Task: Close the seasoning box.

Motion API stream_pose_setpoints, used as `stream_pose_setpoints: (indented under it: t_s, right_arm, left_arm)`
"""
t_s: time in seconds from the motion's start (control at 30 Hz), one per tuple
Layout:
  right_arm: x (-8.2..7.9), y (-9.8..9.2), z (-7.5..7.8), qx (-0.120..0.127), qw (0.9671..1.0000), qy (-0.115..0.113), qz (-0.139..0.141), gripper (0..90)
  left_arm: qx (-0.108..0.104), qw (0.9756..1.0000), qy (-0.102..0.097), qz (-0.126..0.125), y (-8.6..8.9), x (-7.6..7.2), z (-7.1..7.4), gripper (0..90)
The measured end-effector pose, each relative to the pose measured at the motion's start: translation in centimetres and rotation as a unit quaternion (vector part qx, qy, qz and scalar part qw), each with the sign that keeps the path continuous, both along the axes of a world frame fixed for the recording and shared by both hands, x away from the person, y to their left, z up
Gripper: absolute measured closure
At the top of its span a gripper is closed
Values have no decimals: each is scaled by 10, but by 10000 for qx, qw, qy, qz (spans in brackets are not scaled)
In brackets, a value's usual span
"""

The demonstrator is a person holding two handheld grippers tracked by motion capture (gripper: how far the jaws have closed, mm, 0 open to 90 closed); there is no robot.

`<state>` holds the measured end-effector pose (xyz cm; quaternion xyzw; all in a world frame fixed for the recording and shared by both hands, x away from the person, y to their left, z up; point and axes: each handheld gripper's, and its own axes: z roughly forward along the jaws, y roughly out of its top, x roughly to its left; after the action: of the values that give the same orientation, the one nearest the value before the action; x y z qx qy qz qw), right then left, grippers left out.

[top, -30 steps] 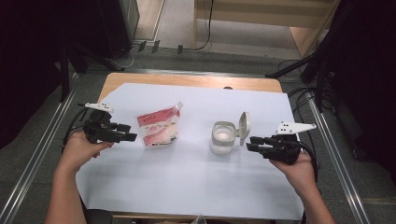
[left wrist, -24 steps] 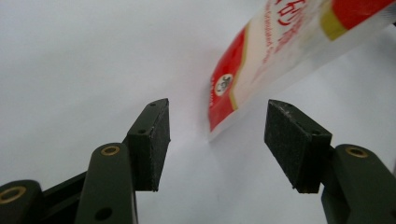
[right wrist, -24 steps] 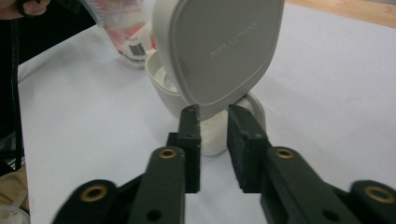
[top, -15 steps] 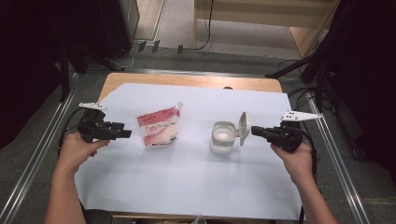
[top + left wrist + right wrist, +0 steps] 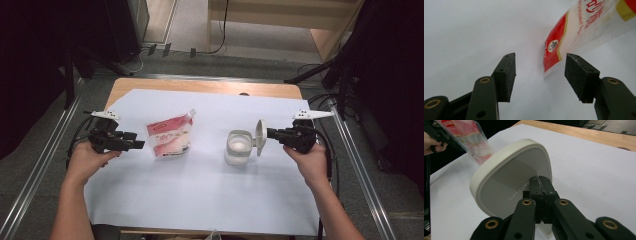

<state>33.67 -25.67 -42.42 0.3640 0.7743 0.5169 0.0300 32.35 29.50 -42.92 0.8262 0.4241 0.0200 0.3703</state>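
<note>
On the desk (image 5: 200, 86): one red-and-white pouch (image 5: 170, 139), one white container (image 5: 238, 147).
Left gripper (image 5: 138, 145) gapes wide just beside the pouch; right gripper (image 5: 270, 133), jaws closed together, sits against the container's raised lid (image 5: 260, 136).

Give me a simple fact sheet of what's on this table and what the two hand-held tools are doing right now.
Surface: wooden table covered by a white paper sheet
Pouch: red and white pouch lying on the sheet, left of centre
Container: white container, open, its hinged lid standing upright
Left gripper: jaws apart, nothing between them, aimed at the pouch's corner
Right gripper: jaws together, tips at the lid's outer face; whether they touch it is unclear
Hands: one hand on each gripper
</note>
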Motion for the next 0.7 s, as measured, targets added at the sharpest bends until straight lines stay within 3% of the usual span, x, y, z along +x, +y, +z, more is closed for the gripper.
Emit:
stream_pose_setpoints:
  t_s: [0.37,0.53,0.7]
  right_arm:
    - [1,17,3,49,9999,-63,136,900]
    - [-1,29,2,-84,9997,-51,238,900]
    - [-3,35,3,-145,9992,-86,350,824]
  left_arm:
    - [40,9997,-166,148,1,2,0,414]
    - [34,9996,-207,197,1,2,1,412]
    - [57,9997,-204,125,0,2,1,428]
